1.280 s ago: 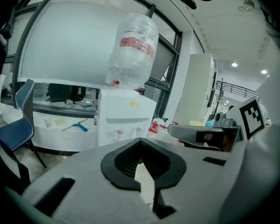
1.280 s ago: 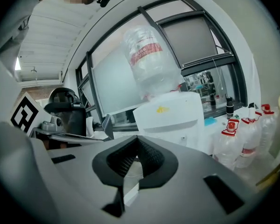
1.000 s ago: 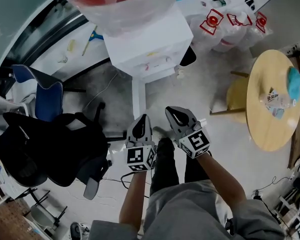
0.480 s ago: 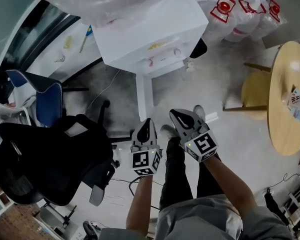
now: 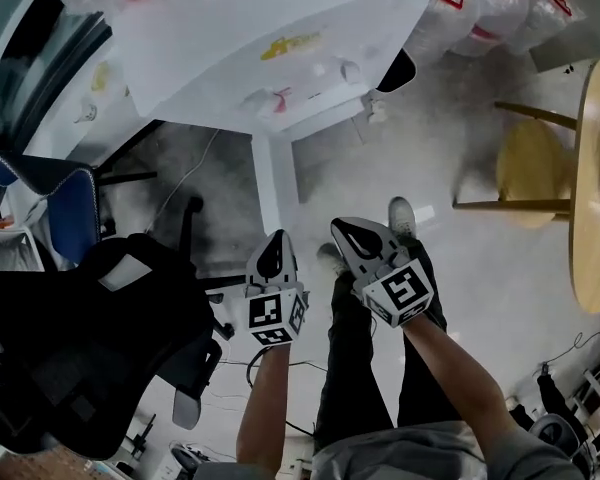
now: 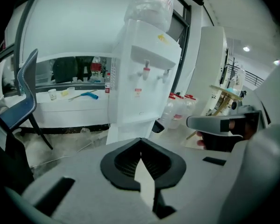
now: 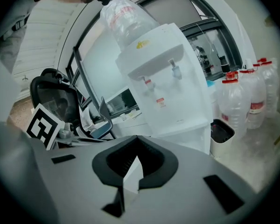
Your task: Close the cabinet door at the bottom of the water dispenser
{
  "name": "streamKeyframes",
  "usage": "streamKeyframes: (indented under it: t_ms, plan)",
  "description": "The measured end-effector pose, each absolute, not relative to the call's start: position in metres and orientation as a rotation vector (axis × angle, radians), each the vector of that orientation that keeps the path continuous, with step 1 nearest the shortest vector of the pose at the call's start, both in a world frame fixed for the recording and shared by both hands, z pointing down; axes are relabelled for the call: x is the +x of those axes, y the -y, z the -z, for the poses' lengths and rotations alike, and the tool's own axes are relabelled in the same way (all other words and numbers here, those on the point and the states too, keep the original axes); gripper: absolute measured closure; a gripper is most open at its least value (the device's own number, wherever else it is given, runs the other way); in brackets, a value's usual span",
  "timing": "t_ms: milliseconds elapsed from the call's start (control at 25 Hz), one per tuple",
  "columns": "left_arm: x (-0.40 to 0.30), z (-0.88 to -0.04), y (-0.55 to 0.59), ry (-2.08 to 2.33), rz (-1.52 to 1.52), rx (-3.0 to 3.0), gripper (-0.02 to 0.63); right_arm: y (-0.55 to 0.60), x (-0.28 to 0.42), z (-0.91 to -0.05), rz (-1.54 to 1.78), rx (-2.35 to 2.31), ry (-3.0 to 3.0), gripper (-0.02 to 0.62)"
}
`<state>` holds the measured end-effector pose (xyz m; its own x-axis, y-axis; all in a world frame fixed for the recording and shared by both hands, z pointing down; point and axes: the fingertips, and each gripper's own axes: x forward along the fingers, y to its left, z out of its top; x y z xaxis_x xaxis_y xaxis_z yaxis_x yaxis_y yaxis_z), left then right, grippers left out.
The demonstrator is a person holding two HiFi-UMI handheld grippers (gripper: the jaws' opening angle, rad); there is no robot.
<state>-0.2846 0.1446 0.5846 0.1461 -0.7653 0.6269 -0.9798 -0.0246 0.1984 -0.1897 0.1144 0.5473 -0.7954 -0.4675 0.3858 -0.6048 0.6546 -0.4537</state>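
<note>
Head view overhead; gripper views toward dispenser [image 6: 141, 85]

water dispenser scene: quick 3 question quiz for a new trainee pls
1. True or false: the left gripper grips the cabinet door.
2. In the right gripper view, what stands beside the water dispenser? A) bottles with red caps B) a ladder C) a fridge
3. Fill in: the right gripper has its jaws ___.
Key: 1 false; 2 A; 3 shut.

My left gripper [image 5: 277, 243] and right gripper [image 5: 348, 230] are grey, with black-and-white marker cubes [image 5: 275, 313]; the water dispenser [image 5: 280, 38] is white, the office chair [image 5: 80, 338] black.
</note>
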Motion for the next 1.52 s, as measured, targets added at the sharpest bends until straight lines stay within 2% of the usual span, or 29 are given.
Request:
streamKeyframes:
  t_ms: [560, 640, 1000, 1520]
  plan:
    - [-0.314, -0.677, -0.153, 1.607, -0.562, 1.795, 0.591, -0.132, -0.197, -0.610, -0.887, 0.859, 2.600, 0.586]
    - [-0.319, -0.691, -0.153, 1.581, -0.577, 1.785, 0.529, -0.134, -0.194, -0.618, -0.896, 0.862, 2.587, 0.586]
    - [-0.335, -0.751, -0.158, 1.448, -0.598, 1.682, 0.343, -0.138, -0.173, -0.642, -0.938, 0.905, 2.536, 0.586]
    - [-0.319, -0.762, -0.159, 1.378, -0.493, 1.592, 0.321, -0.125, -0.153, -0.647, -0.933, 0.945, 2.533, 0.586]
